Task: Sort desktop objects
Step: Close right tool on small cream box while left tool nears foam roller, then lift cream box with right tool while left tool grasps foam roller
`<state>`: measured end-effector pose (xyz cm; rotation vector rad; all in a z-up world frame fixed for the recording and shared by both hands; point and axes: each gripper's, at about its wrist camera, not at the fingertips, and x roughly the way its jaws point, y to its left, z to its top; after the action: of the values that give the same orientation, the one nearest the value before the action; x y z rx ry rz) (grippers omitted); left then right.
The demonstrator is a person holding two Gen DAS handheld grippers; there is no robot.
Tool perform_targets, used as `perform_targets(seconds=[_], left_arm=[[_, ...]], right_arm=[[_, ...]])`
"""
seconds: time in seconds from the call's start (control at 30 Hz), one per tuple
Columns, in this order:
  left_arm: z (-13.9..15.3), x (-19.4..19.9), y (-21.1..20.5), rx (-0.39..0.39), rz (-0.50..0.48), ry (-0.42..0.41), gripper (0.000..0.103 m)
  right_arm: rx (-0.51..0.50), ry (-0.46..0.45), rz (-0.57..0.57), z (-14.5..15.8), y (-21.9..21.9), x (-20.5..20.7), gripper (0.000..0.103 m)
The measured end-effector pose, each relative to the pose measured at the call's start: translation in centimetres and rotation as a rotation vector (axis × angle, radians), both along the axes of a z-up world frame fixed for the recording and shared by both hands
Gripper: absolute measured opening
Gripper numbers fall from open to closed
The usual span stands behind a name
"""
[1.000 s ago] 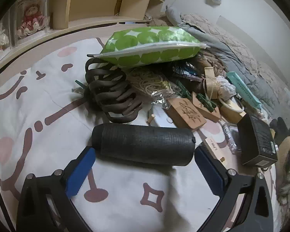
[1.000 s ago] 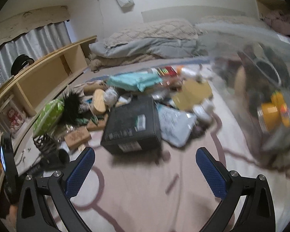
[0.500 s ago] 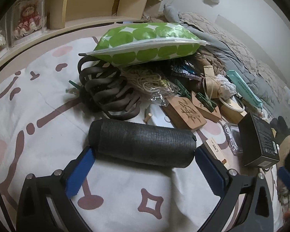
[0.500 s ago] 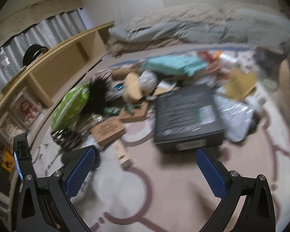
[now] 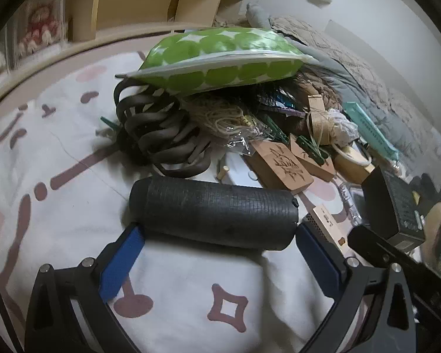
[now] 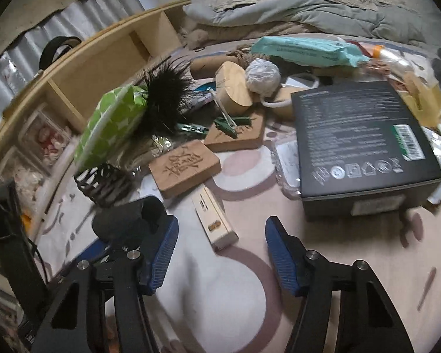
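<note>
A black mesh-textured roll [image 5: 214, 211] lies crosswise on the patterned sheet. My left gripper [image 5: 219, 247] is open, one blue pad near each end of the roll, and I see no squeeze on it. In the right wrist view the roll's end [image 6: 126, 220] shows at the left. My right gripper [image 6: 222, 253] hangs low over the sheet with its jaws closing. The near end of a slim cream box [image 6: 214, 220] lies between its fingertips, and the pads are clear of it. That cream box [image 5: 326, 226] also shows in the left wrist view.
Behind the roll lie a green dotted pouch [image 5: 220, 58], a dark coiled clip [image 5: 161, 138] and carved wooden blocks [image 6: 185, 167]. A black carton [image 6: 364, 144] lies right of the cream box, a teal pack [image 6: 305, 50] beyond it. A wooden shelf [image 6: 97, 67] lines the left, bedding [image 6: 308, 8] the back.
My right gripper came down and swung left towards the pile, and its jaws narrowed around the cream box's end. Its black frame now shows in the left wrist view. The left gripper stayed put.
</note>
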<state>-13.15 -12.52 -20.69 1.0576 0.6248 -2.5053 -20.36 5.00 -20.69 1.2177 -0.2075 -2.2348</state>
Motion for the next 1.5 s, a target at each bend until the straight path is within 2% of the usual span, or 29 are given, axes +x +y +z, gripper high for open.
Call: perform_targets(seconds=[0.1, 0.23, 0.33, 0.43, 0.53, 0.7, 0.77, 0.87, 0.97, 1.07, 1.2, 1.5], left_arm=[[-0.1, -0.1, 0.0, 0.0, 0.005, -0.003, 0.103], [-0.1, -0.2, 0.3, -0.013, -0.002, -0.008, 0.103], [-0.1, -0.1, 0.2, -0.011, -0.003, -0.007, 0.103], [-0.1, 0.0, 0.1, -0.001, -0.004, -0.002, 0.103], [0.0, 0.1, -0.7, 0.054, -0.01, 0.003, 0.103], [0.3, 0.6, -2.4, 0.199, -0.008, 0.034, 0.103], [0.3, 0.7, -2.7, 0.227, -0.001, 0.042, 0.103], [0.3, 0.6, -2.5, 0.197, -0.008, 0.032, 0.103], [0.3, 0.4, -1.6, 0.125, -0.026, 0.008, 0.103], [0.1, 0.0, -0.7, 0.055, -0.04, -0.013, 0.103], [-0.3, -0.7, -0.1, 0.01, -0.037, -0.039, 0.103], [-0.8, -1.7, 0.6, -0.076, -0.025, -0.087, 0.103]], right_arm=[[-0.041, -0.028, 0.01, -0.6, 0.3, -1.4, 0.063], [-0.026, -0.043, 0.022, -1.6, 0.5, -2.0, 0.06], [-0.019, -0.007, 0.058, -2.0, 0.5, -1.4, 0.058], [-0.055, 0.015, 0.102, -1.9, 0.4, -0.9, 0.058], [-0.068, 0.016, 0.143, -1.8, 0.0, -0.9, 0.055], [0.007, 0.016, 0.165, -2.2, -1.4, -0.9, 0.044], [0.062, 0.035, 0.162, -2.1, -2.1, -0.9, 0.038], [0.134, 0.068, 0.159, -2.1, -3.0, -0.8, 0.027], [0.149, 0.091, 0.157, -1.9, -2.8, -0.2, 0.022], [0.131, 0.079, 0.139, -2.0, -1.5, 0.3, 0.022], [0.107, 0.061, 0.126, -2.1, 0.6, 2.1, 0.022], [0.153, 0.131, 0.134, -2.4, 1.4, 6.8, 0.021]])
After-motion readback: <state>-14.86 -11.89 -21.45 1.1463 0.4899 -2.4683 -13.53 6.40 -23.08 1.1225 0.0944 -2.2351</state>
